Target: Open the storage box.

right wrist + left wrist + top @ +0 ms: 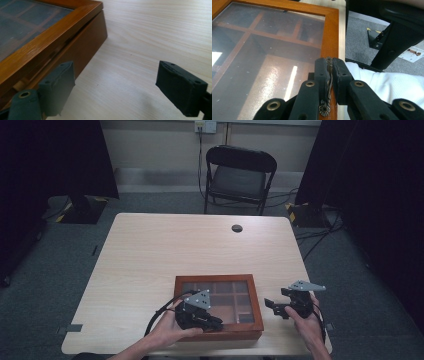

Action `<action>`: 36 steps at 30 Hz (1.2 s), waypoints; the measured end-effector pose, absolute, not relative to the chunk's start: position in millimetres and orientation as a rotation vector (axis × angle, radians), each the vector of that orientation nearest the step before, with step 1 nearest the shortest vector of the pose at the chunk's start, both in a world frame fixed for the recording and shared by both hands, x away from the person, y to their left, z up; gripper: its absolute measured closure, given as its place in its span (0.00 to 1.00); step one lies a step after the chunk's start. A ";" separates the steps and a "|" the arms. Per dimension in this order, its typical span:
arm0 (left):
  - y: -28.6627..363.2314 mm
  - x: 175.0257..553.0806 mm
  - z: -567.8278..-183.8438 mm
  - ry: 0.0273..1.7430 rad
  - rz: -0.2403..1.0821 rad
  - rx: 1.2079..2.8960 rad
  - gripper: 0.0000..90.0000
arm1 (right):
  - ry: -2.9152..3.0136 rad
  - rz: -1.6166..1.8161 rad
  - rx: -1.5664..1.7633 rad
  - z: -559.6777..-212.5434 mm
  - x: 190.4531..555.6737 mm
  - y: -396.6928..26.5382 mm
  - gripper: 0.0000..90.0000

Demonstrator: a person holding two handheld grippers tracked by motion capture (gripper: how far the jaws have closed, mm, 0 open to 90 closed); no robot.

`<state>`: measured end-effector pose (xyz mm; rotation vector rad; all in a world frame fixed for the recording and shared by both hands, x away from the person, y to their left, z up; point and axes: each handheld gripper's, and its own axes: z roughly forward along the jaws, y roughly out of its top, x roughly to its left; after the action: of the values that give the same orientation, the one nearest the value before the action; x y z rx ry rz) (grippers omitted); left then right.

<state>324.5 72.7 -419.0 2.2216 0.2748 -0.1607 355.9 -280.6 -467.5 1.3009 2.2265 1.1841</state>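
Carefully: your left hand-held gripper [329,75] pinches the thin brass handle [328,82] of the glass-lidded wooden box [218,306]; the lid is fragile, so lift slowly, with the right hand-held gripper [115,87] spread.

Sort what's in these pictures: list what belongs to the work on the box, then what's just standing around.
Part of the job:
wooden box with its glass lid
brass handle on the lid's edge
left gripper, shut on that handle
right gripper, open beside the box

Standing around:
folding chair
cable hole in the table
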 end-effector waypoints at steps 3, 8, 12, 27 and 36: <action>73.6 326.2 -414.0 0.279 -0.169 2.227 0.92 | 2.273 1.182 1.264 -463.0 352.9 -276.0 0.16; 74.7 327.3 -410.7 0.281 -0.175 2.214 0.92 | 2.305 1.206 1.213 -457.4 347.0 -268.7 0.16; 75.0 327.5 -405.6 0.271 -0.160 2.224 0.92 | 2.340 1.218 1.175 -456.8 340.1 -265.5 0.18; 84.9 331.2 -398.9 0.273 -0.159 2.132 0.81 | 2.410 1.286 1.065 -462.0 334.9 -258.0 0.20; 102.6 335.2 -407.2 0.348 -0.141 2.117 0.58 | 2.382 1.315 1.086 -462.4 336.0 -259.8 0.19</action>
<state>335.2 102.6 -407.2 2.1169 0.3478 -0.1414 336.0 -259.8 -462.4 1.0858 2.3824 1.3148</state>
